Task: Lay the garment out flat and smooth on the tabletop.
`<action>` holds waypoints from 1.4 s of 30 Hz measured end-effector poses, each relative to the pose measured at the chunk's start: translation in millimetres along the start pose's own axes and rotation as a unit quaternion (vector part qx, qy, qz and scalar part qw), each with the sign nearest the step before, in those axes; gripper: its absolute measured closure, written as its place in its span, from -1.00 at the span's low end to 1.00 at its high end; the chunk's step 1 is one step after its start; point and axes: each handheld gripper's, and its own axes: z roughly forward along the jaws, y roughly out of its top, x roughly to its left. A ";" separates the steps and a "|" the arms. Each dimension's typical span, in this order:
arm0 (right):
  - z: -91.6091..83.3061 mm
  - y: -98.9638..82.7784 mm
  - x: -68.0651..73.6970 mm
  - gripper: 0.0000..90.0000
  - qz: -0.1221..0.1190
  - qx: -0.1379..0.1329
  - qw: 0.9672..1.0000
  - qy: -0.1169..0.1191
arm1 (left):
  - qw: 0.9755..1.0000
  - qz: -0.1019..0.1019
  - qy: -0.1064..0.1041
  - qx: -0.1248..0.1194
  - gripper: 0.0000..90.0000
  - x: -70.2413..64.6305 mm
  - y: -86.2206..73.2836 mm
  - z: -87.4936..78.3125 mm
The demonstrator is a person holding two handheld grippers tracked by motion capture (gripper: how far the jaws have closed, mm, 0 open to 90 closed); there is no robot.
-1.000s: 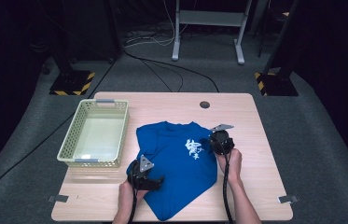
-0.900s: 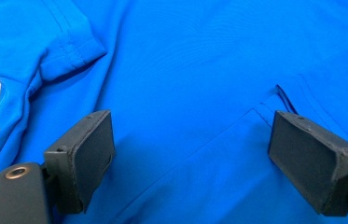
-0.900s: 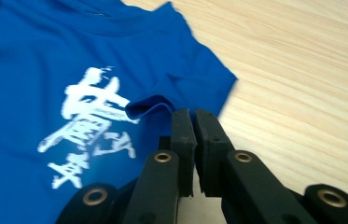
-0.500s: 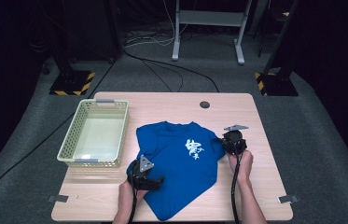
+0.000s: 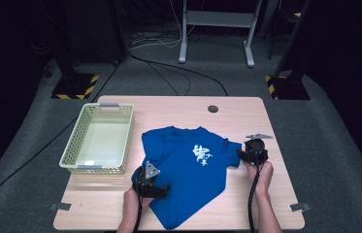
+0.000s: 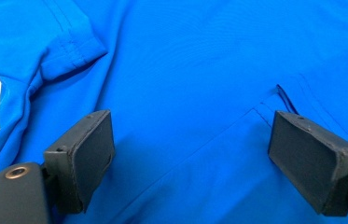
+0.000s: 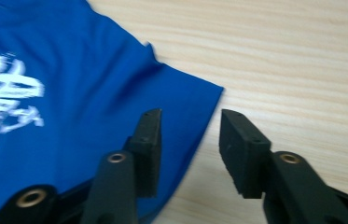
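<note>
Right tool sits at the sleeve edge of the bright blue cotton T-shirt, and its jaws have just been opening. In the right gripper view the right tool has its two black pads parted, nothing pinched; the sleeve hem runs under the gap, one pad above blue cloth, the other above bare wood. Released, then.

Over to the left tool at the shirt's near left edge. Its own view shows the left tool with jaws spread wide above the blue fabric, pads pressing on nothing: a folded sleeve with a stitched hem lies up left, and a seam crosses between the pads. Also released.

The shirt lies spread flat in the middle of the pale wooden tabletop, turned at an angle, white print facing up on the chest. Just beside its far left corner stands the pale green perforated plastic basket. A round dark hole marks the tabletop's far side.
</note>
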 end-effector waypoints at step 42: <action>22.4 -36.7 21.9 -0.85 -0.055 -0.009 0.998 0.033 | 1.000 -0.006 0.012 0.001 -0.73 -33.7 20.1 22.2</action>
